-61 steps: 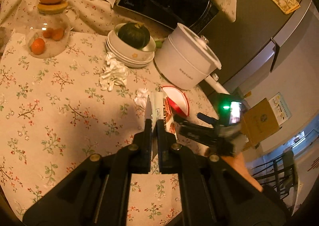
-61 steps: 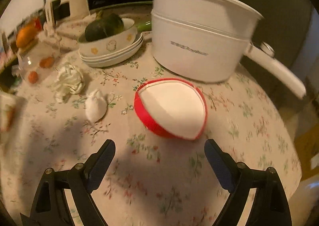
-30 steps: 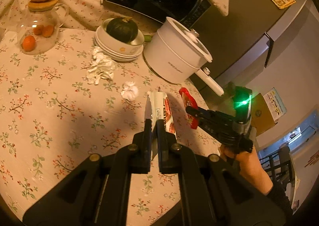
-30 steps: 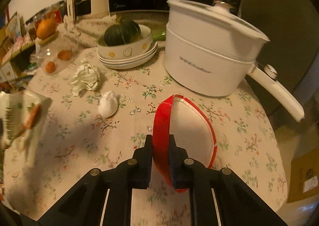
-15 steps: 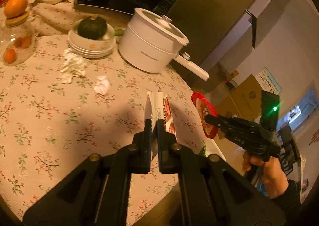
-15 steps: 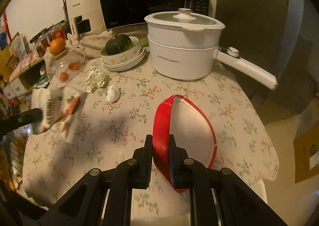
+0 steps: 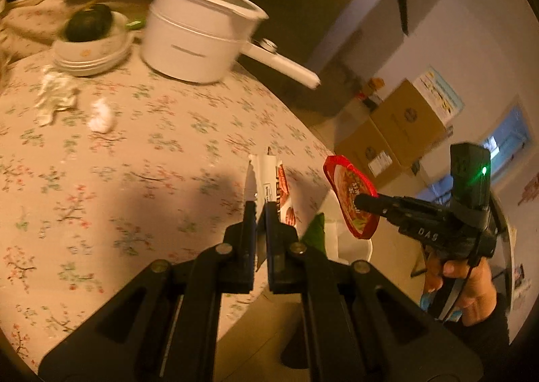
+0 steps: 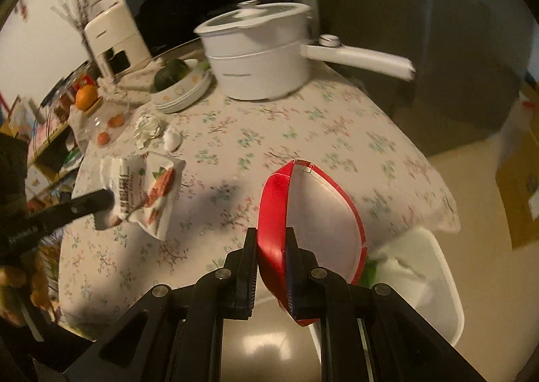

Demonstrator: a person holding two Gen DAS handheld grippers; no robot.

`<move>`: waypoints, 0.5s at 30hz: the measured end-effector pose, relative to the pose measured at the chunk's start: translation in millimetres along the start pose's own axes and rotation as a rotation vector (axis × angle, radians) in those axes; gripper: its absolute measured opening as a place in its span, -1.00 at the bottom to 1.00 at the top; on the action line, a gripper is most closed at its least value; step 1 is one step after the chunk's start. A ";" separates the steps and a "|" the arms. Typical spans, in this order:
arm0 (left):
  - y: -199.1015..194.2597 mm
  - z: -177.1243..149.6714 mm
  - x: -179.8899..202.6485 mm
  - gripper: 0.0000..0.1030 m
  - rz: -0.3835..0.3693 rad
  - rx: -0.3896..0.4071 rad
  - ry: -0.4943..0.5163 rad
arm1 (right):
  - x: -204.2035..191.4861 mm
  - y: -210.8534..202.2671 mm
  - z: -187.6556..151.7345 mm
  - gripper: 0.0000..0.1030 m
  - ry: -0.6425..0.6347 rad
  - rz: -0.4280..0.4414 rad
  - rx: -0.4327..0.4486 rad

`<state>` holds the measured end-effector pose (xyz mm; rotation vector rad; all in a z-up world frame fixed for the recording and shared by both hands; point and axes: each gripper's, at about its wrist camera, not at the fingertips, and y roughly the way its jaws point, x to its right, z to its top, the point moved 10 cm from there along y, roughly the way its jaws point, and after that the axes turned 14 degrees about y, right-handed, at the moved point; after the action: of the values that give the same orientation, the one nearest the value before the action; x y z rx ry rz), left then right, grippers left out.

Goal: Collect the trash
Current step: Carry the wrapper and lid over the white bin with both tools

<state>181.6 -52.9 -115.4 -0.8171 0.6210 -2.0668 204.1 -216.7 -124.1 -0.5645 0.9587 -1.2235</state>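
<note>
My left gripper (image 7: 258,205) is shut on a white snack wrapper (image 7: 273,186) with red print, held above the table's near edge; it also shows in the right wrist view (image 8: 141,192). My right gripper (image 8: 272,237) is shut on a red paper bowl (image 8: 320,213), held past the table edge above a white trash bin (image 8: 434,281). The bowl (image 7: 352,200) and bin (image 7: 350,249) also show in the left wrist view. A crumpled tissue (image 7: 55,97) and a small paper ball (image 7: 100,114) lie on the floral tablecloth (image 7: 134,160).
A white pot (image 7: 198,42) with a long handle and stacked bowls with a green squash (image 7: 89,40) stand at the back. A microwave (image 8: 215,11) and a glass jar with oranges (image 8: 91,112) are behind. Cardboard boxes (image 7: 401,126) sit on the floor.
My right gripper closed on the red bowl, lifted it and carried it off the table over the bin. My left gripper with the wrapper moved toward the table edge too.
</note>
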 end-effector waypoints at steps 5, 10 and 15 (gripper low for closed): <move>25.9 -7.3 34.4 -0.89 -0.035 -0.052 0.060 | 38.1 -11.6 -9.5 -0.71 0.068 -0.024 -0.014; 51.2 -14.8 75.0 -0.89 -0.076 -0.100 0.136 | 77.6 -22.1 -14.9 -0.71 0.148 -0.051 -0.015; 78.6 -23.6 112.1 -0.89 -0.110 -0.147 0.206 | 103.3 -33.3 -15.7 -0.71 0.196 -0.064 0.005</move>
<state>152.1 -185.1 -146.4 -0.7397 0.8667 -2.2440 177.8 -322.5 -136.7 -0.4804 1.1089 -1.3569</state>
